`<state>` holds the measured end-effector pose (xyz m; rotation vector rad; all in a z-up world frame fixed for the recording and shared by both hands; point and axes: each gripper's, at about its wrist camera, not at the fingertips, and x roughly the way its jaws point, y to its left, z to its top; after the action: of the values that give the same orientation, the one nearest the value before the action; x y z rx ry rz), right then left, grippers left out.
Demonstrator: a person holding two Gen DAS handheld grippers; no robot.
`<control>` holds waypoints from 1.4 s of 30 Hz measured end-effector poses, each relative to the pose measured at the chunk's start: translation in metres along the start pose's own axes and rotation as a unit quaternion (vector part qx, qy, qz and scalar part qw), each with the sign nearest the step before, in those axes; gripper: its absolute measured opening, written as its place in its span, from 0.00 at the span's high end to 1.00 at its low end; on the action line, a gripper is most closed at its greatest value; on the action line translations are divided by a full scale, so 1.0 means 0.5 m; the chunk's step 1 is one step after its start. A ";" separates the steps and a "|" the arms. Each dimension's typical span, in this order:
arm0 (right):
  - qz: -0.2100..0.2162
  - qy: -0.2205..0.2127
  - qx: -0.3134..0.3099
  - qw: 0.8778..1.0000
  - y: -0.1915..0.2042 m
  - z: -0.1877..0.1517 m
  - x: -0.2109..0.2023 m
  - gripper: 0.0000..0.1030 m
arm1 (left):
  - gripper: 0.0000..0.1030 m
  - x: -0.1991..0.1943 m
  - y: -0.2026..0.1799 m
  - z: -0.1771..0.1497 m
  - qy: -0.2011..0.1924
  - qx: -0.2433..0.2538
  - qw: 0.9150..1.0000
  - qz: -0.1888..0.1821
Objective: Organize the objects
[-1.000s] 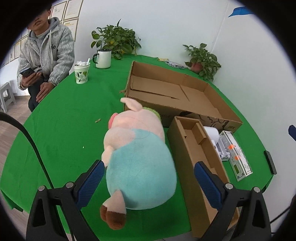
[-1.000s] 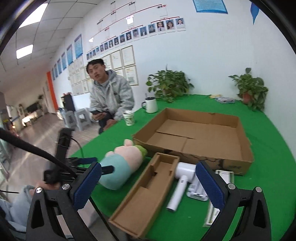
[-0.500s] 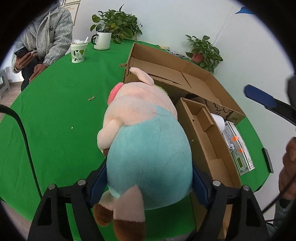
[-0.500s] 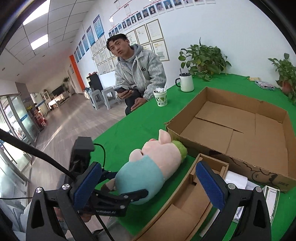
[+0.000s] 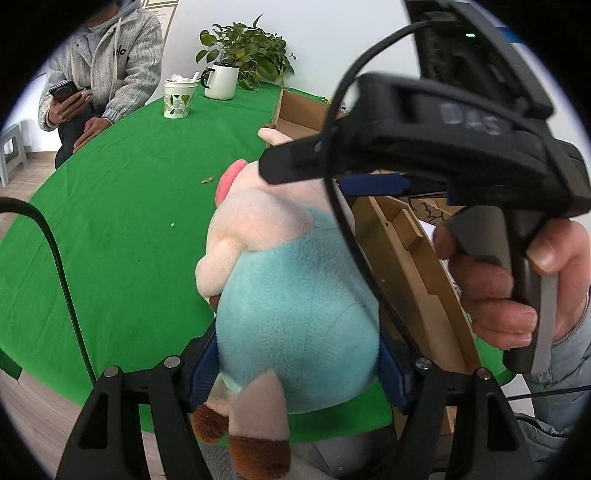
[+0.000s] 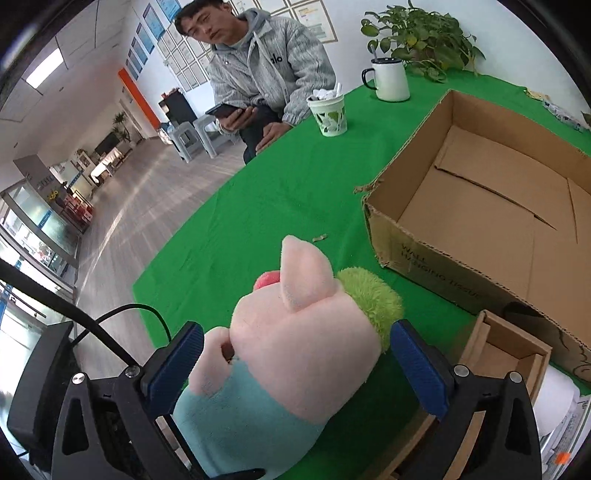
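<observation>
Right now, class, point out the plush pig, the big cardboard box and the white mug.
plush pig (image 5: 295, 317): left wrist view, teal body.
big cardboard box (image 6: 491, 206): right wrist view, inside floor.
white mug (image 6: 391, 83): right wrist view, side wall.

White walls (image 6: 480, 22), wooden floor (image 6: 155, 192), framed certificates (image 6: 184, 70)

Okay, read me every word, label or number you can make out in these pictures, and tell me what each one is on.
"DAS": raised letters on the right gripper's black body, in the left wrist view.
"WALL": side of the large cardboard box; the line under it is too distorted to read.
Hoodie chest logo: blurred.
Wall certificates: too small.
</observation>
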<state>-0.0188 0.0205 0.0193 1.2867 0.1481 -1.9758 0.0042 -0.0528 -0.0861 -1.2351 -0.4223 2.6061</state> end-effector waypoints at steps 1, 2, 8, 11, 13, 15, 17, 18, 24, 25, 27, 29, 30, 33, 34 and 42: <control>-0.006 0.012 0.003 1.000 0.007 0.001 0.013 0.01 | 0.30 -0.004 0.002 -0.004 -0.001 -0.002 1.000 0.000; -0.012 0.024 0.009 1.000 0.010 0.003 0.027 0.01 | 0.30 -0.007 0.004 -0.007 -0.002 -0.005 1.000 -0.001; -0.006 0.067 0.040 0.997 0.032 0.015 0.083 0.03 | 0.31 -0.014 0.023 -0.009 -0.005 -0.039 0.999 -0.015; 0.001 0.084 0.052 0.995 0.036 0.023 0.100 0.03 | 0.32 -0.017 0.026 -0.009 -0.006 -0.045 0.999 -0.019; 0.013 0.096 0.066 0.993 0.025 0.007 0.091 0.03 | 0.32 -0.019 0.027 -0.011 -0.007 -0.049 0.999 -0.020; 0.026 0.105 0.082 0.991 0.020 0.003 0.099 0.04 | 0.33 -0.021 0.025 -0.013 -0.008 -0.050 0.999 -0.018; 0.037 0.108 0.091 0.989 0.019 0.000 0.103 0.06 | 0.33 -0.024 0.023 -0.017 -0.009 -0.051 0.999 -0.017; 0.038 0.106 0.090 0.990 0.020 0.002 0.103 0.08 | 0.34 -0.024 0.020 -0.018 -0.009 -0.050 0.999 -0.015; 0.055 0.088 0.083 0.991 0.034 0.010 0.090 0.21 | 0.37 -0.042 -0.009 -0.013 -0.013 -0.028 0.999 0.014; 0.061 0.081 0.086 0.991 0.036 0.011 0.083 0.23 | 0.37 -0.048 -0.017 -0.011 -0.016 -0.021 0.999 0.020; 0.069 0.062 0.087 0.992 0.035 0.015 0.058 0.26 | 0.37 -0.064 -0.038 -0.001 -0.026 -0.007 0.999 0.028; 0.068 0.030 0.078 0.994 0.040 0.028 0.015 0.27 | 0.37 -0.081 -0.065 0.013 -0.041 0.012 0.998 0.035; 0.066 0.010 0.072 0.995 0.044 0.035 -0.014 0.28 | 0.37 -0.093 -0.086 0.025 -0.053 0.026 0.998 0.038; 0.055 -0.054 0.055 0.996 0.044 0.061 -0.114 0.28 | 0.37 -0.121 -0.143 0.066 -0.089 0.064 0.993 0.038; 0.049 -0.075 0.049 0.995 0.041 0.071 -0.149 0.28 | 0.37 -0.127 -0.162 0.081 -0.100 0.075 0.991 0.037; -0.007 -0.189 0.039 0.981 -0.008 0.172 -0.385 0.28 | 0.37 -0.149 -0.280 0.222 -0.163 0.148 0.975 -0.006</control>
<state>-0.0453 0.0846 0.2183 0.9342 -0.1071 -2.2168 -0.0251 0.0362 0.0832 -0.7119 -0.0840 2.7394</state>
